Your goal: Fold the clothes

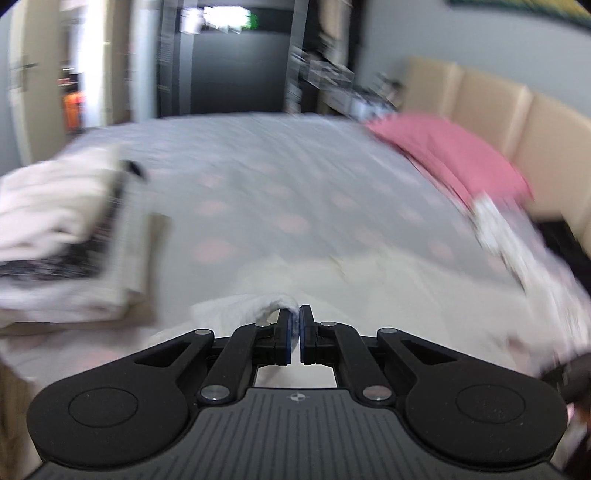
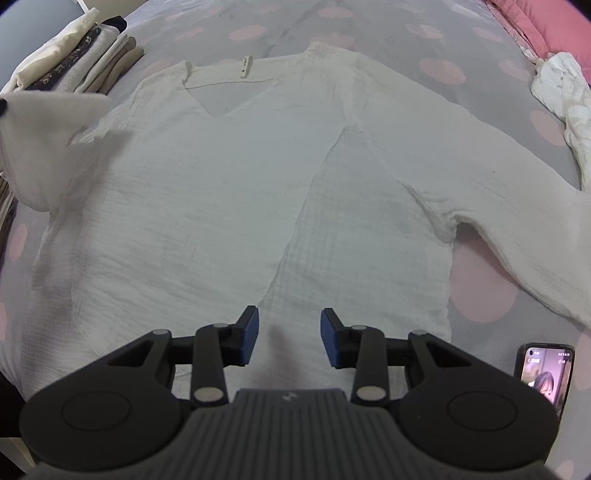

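A home bedroom: bed, pink pillow, padded headboard.

Left wrist view: low and close over the bed, facing level across it toward the headboard at 2 o'clock and a dark wardrobe at 12; motion-blurred. Right wrist view: higher, tilted steeply down onto the white blouse, which fills the frame. Shared: the folded pile at 10 o'clock and the pink pillow at 2.
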A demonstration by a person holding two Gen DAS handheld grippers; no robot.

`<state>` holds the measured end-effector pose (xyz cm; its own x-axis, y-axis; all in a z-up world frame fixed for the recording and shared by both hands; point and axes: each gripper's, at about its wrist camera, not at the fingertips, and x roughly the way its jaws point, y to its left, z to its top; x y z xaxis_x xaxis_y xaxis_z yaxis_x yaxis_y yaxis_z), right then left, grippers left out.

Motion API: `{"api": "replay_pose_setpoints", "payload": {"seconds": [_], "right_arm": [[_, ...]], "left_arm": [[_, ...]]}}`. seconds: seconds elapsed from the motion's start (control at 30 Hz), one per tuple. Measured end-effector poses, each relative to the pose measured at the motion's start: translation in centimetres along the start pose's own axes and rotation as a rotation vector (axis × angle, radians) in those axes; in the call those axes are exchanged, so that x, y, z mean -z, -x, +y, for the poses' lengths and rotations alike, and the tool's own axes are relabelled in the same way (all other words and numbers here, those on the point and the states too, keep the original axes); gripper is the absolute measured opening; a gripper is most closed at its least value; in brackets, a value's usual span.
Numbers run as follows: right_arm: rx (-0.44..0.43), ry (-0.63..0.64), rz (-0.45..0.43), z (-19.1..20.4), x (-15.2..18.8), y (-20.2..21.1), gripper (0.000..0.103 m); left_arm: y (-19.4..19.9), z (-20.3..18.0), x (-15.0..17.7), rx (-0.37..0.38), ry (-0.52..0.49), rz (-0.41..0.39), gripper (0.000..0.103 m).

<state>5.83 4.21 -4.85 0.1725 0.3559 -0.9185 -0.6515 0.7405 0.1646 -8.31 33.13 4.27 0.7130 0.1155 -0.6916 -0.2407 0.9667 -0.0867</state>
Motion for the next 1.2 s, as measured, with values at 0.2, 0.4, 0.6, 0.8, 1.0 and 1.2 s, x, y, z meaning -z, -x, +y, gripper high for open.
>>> {"api": "replay_pose_setpoints", "payload": {"seconds": [0.2,0.4,0.6,0.8,1.0,1.2], "right_arm": [[0.003,0.016,0.011,1.3,1.2,-0.7,0.043],[0.026,0.065,0.052,3.1,3.5,-2.6,0.045],[0.055,0.105,0.003,4.3,3.9,-2.1,0.046],[0.031,0.085,-0.041,4.6,3.0,-1.6,0.046],[0.014,0.080,-0.060,5.2,2.4,-1.8,0.046],[0.007,0.073,-0.072,5.3,2.0,-1.9,0.046]], "left_arm": [[-4.5,-6.3,4.1,0.049,-0.176,0.162,0.002],[-6.6,-10.1,8.0,0.095,-0.324,0.333,0.015],[-5.8,-10.0,8.9,0.104,-0.314,0.355,0.040],[-4.1,-8.8,8.1,0.133,-0.262,0.326,0.049],[-2.9,-6.9,7.6,0.139,-0.220,0.302,0.051],[-2.2,-3.6,7.1,0.115,-0.136,0.283,0.051]]}}
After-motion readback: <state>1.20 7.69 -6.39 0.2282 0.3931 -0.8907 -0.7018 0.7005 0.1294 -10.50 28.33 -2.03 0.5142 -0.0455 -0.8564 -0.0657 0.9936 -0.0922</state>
